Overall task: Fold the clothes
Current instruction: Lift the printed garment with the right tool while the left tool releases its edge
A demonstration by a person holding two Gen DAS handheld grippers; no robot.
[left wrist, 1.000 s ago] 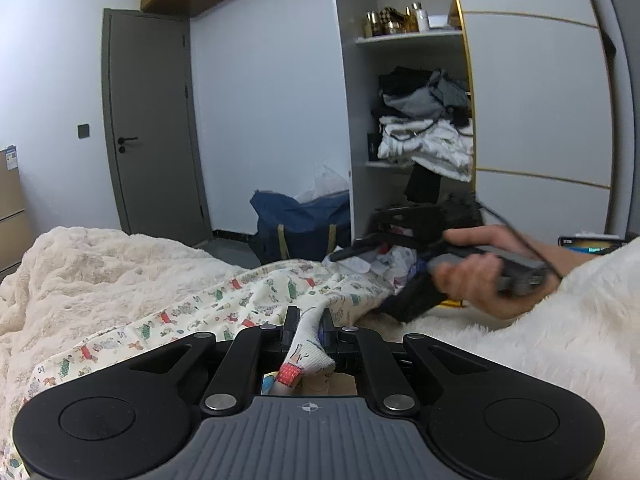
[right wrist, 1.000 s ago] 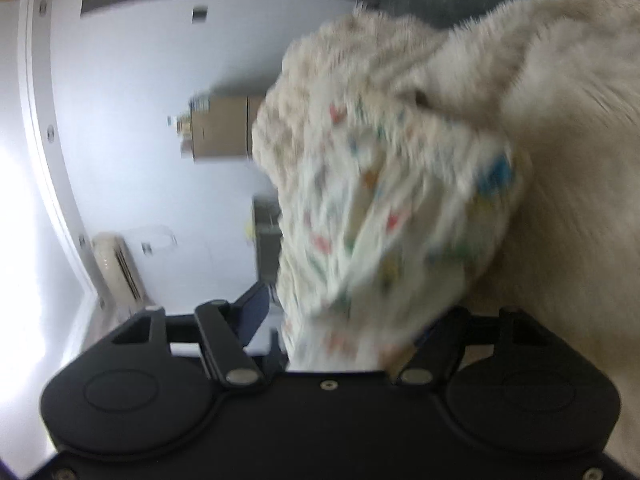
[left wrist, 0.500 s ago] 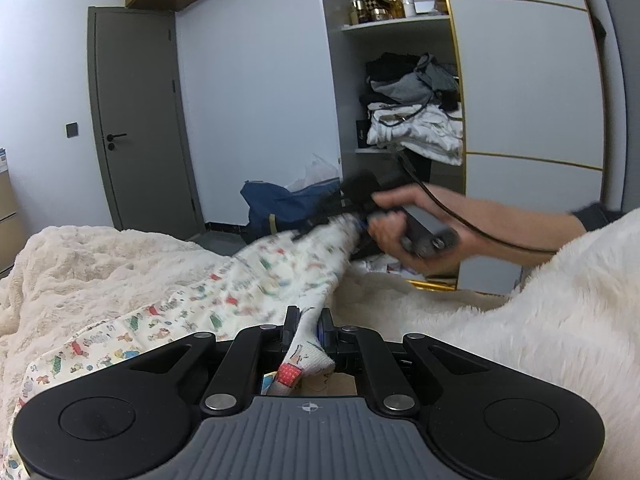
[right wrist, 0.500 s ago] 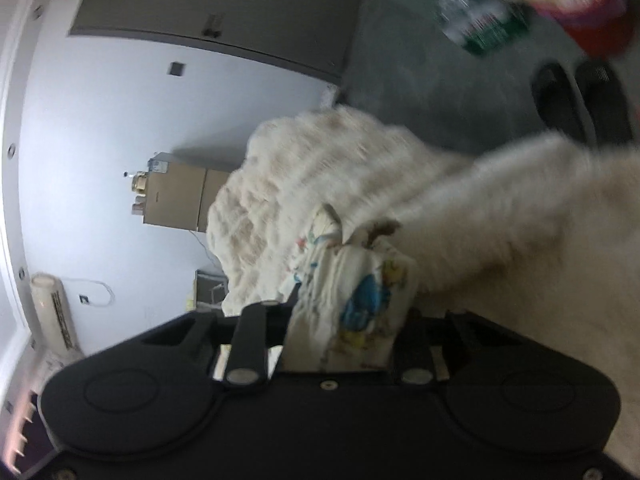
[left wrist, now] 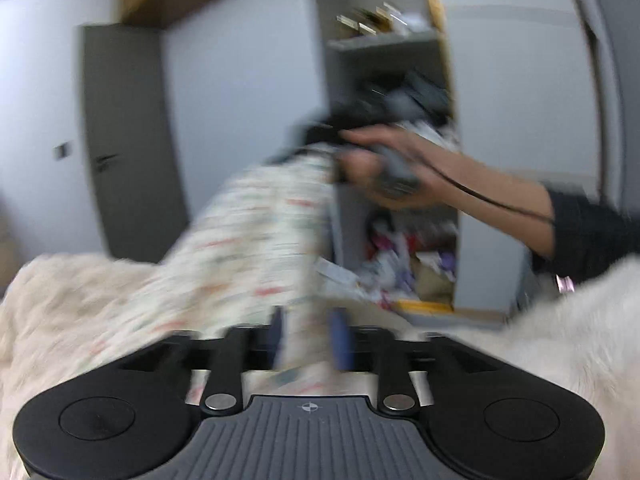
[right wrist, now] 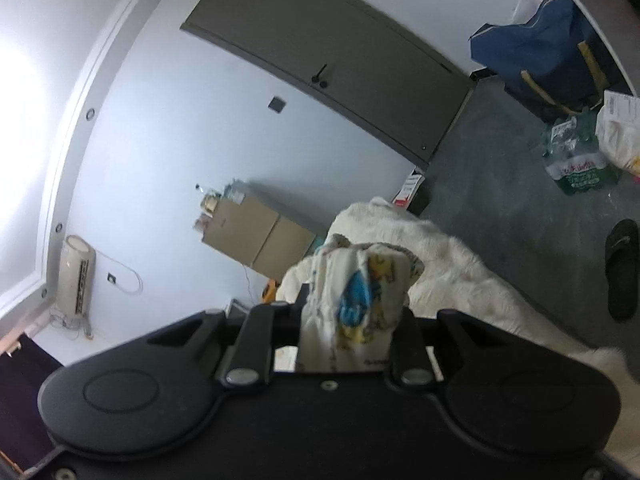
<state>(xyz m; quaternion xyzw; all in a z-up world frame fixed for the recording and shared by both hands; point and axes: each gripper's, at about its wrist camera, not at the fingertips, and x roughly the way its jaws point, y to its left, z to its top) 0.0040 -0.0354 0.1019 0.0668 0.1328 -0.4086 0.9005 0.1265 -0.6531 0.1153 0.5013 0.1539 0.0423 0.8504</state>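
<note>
Opening my left gripper (left wrist: 306, 334) right now, its jaws spreading with the hem of the printed garment (left wrist: 248, 248) loose between them, no longer pinched. That cloth runs up from the cream blanket (left wrist: 60, 304) on the left to my right hand (left wrist: 380, 176), raised in front of the open wardrobe (left wrist: 404, 264). Over in the right wrist view, my right gripper (right wrist: 352, 312) is closing on a bunched wad of the same garment, jaws pressing into it. My worry: with the left end freed, the cloth could swing, twist and land crumpled on the blanket, spoiling the fold line. And that thick bunch may slide out of the right jaws if the grip sits only on its edge
</note>
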